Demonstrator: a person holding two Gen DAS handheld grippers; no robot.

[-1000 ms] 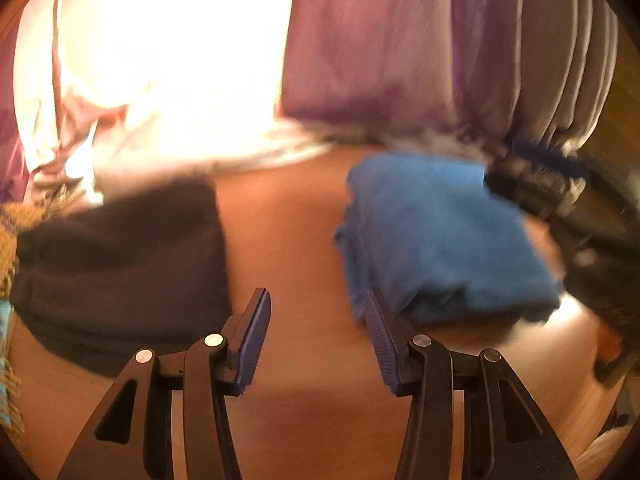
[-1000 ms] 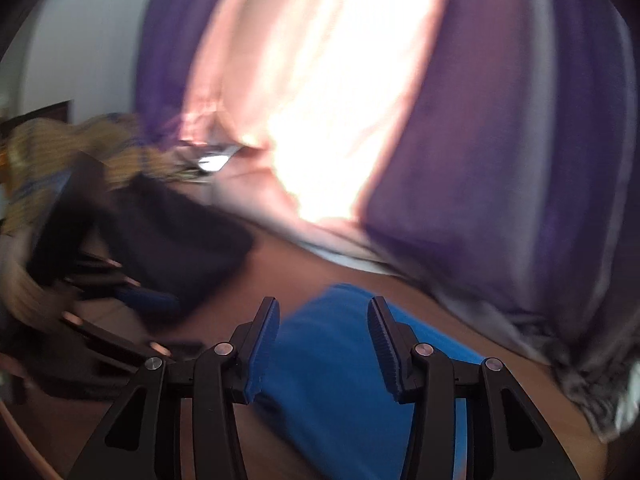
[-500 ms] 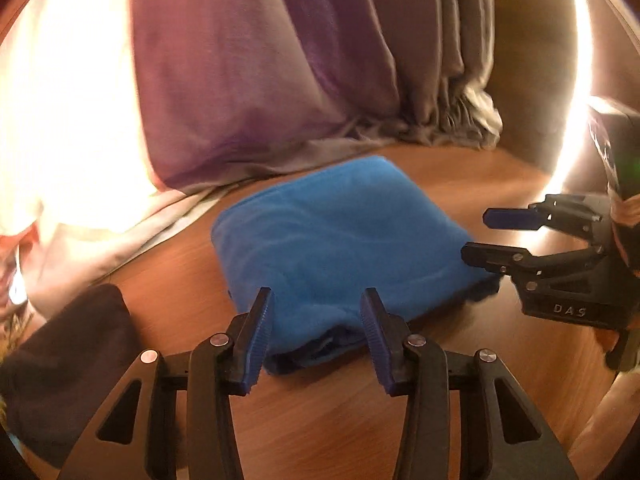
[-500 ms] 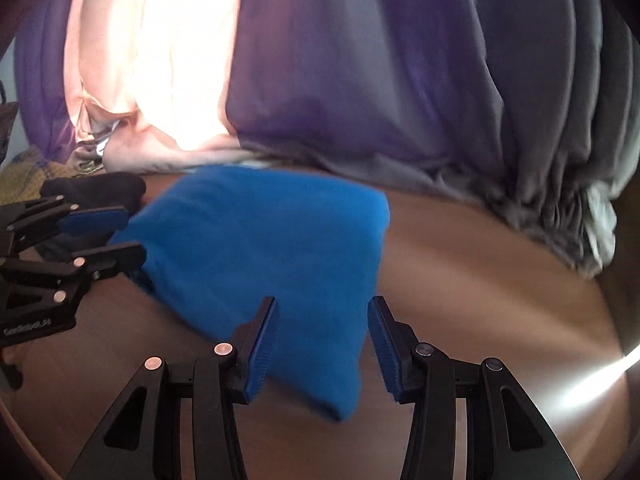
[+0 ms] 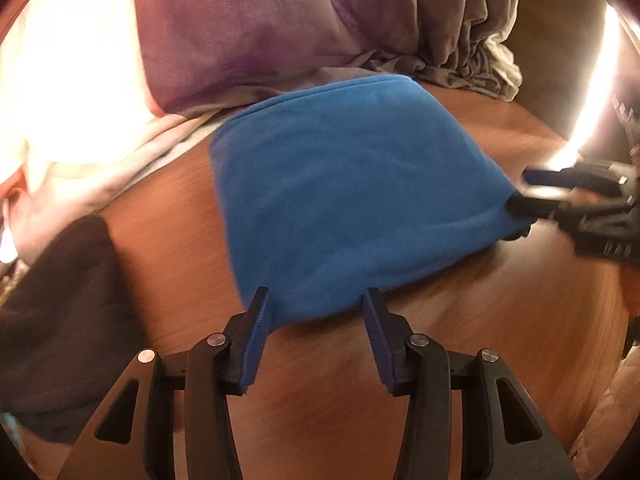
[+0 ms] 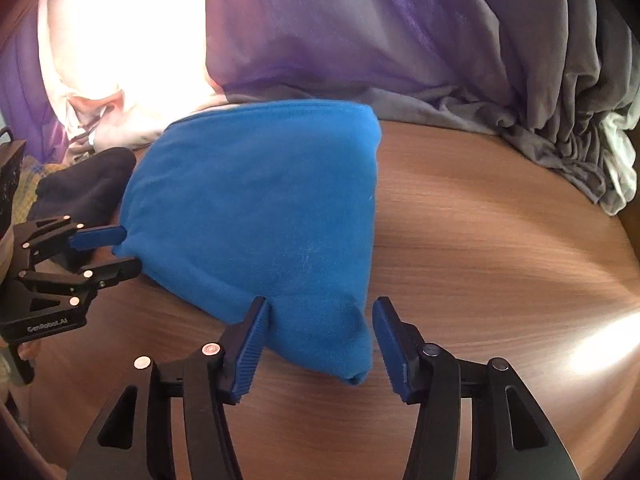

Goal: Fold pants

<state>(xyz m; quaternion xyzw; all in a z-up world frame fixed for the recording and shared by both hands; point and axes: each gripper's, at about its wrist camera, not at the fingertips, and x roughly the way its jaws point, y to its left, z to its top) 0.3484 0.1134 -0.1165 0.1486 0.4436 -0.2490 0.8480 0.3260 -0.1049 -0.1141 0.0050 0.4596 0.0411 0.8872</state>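
Note:
Folded blue pants lie as a thick bundle on the wooden table; they also show in the right wrist view. My left gripper is open, its jaws astride the bundle's near edge. My right gripper is open, its jaws astride the bundle's near corner. The right gripper shows at the right of the left wrist view at the bundle's far right corner. The left gripper shows at the left of the right wrist view at the bundle's left corner.
A dark folded garment lies left of the blue bundle, also seen in the right wrist view. Purple and grey curtains hang behind the table and pile onto its far edge. Bright pale cloth lies at back left.
Both grippers have moved in on the blue bundle, which now reaches between each pair of jaws. The left view has swung from the dark garment toward the blue pants.

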